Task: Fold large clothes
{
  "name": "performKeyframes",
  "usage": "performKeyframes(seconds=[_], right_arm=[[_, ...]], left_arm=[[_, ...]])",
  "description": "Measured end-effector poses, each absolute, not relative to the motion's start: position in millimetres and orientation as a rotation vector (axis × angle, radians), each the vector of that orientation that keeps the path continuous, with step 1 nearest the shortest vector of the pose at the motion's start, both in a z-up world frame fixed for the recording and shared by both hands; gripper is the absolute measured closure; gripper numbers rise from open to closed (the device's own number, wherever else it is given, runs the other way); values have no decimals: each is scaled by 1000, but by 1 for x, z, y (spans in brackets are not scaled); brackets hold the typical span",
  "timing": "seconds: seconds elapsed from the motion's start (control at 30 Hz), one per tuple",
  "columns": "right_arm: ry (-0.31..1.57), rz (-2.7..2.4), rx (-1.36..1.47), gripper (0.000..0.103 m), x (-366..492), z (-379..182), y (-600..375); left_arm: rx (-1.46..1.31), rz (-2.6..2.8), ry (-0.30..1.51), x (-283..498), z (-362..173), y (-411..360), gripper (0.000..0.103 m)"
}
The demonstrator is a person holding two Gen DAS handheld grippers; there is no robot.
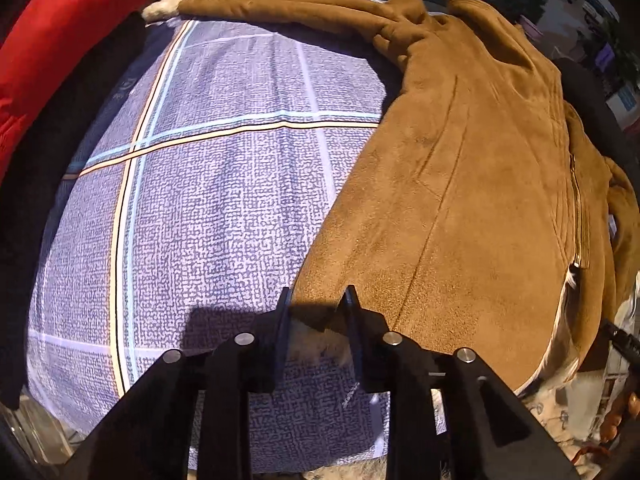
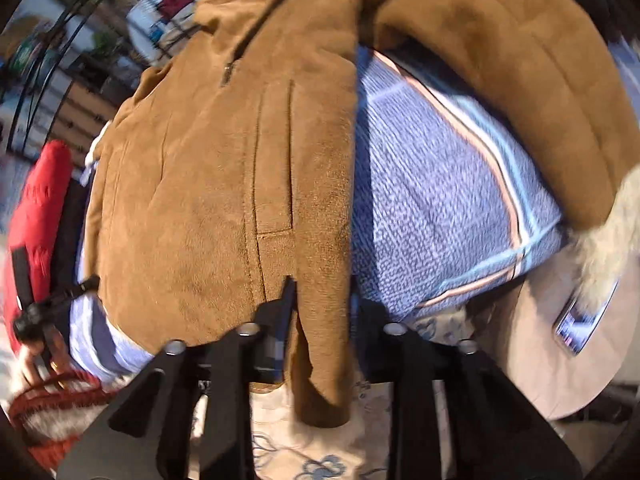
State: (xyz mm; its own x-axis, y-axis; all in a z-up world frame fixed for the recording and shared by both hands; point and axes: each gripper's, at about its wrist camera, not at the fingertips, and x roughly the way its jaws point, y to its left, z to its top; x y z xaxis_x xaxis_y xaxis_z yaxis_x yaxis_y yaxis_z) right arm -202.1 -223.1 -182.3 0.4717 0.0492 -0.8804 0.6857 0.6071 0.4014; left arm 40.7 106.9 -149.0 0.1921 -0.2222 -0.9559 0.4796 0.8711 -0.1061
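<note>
A large tan suede jacket (image 1: pixel 472 168) with pale fleece lining lies on a blue checked bedspread (image 1: pixel 224 200). One sleeve stretches across the far edge, ending in a fleece cuff (image 1: pixel 168 4). My left gripper (image 1: pixel 318 304) has its jaws part open around the jacket's near hem corner, with fleece between them. In the right wrist view the jacket (image 2: pixel 208 184) fills the left and middle, and another sleeve (image 2: pixel 520 72) runs along the upper right. My right gripper (image 2: pixel 320 292) holds the jacket's hem edge between its jaws; the right fingertip is hidden behind the fabric.
A red padded garment (image 1: pixel 60 48) and a dark one lie at the bed's left edge. A round wooden table (image 2: pixel 560 360) with a phone (image 2: pixel 580 320) stands beside the bed. A metal bed frame and shelves are behind. A patterned rug (image 2: pixel 312 452) is below.
</note>
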Motion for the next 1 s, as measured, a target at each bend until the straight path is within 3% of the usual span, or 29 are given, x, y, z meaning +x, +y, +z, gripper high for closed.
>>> performKeyframes(seconds=[0.03, 0.1, 0.37, 0.6, 0.67, 0.8, 1.0], right_arm=[[985, -458, 879, 40, -208, -179, -226], [902, -505, 886, 34, -222, -168, -232], [741, -858, 998, 34, -326, -160, -310], [697, -1019, 1080, 34, -402, -170, -388], [742, -943, 1030, 34, -392, -164, -404], [901, -780, 796, 19, -341, -156, -409], [1084, -672, 473, 20, -285, -175, -402]], left_arm=[[225, -487, 1276, 42, -145, 109, 47], [218, -464, 1219, 45, -131, 113, 29], [234, -452, 1089, 52, -83, 104, 27], [286, -542, 1099, 30, -89, 68, 27], [303, -560, 1097, 22, -90, 59, 27], [315, -591, 1101, 13, -91, 46, 27], [332, -603, 1107, 9, -93, 38, 27]])
